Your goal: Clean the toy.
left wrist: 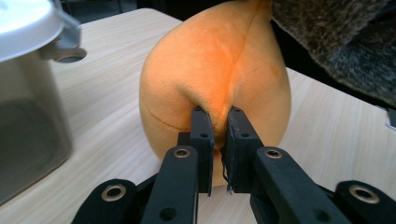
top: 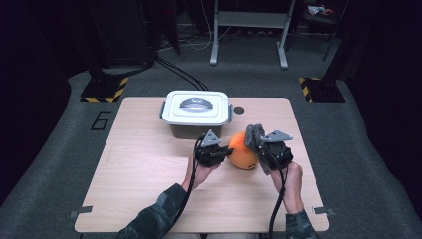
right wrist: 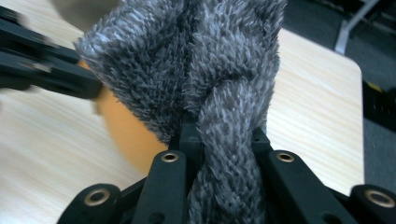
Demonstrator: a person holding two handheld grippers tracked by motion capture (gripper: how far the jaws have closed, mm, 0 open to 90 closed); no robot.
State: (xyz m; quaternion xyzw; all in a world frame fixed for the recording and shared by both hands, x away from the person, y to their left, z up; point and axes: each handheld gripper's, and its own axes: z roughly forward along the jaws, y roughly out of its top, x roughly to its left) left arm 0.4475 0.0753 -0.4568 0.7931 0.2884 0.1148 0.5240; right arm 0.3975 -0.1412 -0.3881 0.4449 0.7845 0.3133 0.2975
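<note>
An orange plush toy with a grey furry top sits between my two grippers near the middle right of the wooden table. My left gripper comes from the left and is shut on a fold of the orange fabric; in the left gripper view the pads pinch that fold. My right gripper is shut on the grey fur, which bulges between and over its jaws. The orange body shows behind the fur. I cannot tell whether the toy touches the table.
A grey container with a white latched lid stands just behind the left gripper, close to the toy; its wall is at the left of the left gripper view. A small dark round spot marks the tabletop beside it.
</note>
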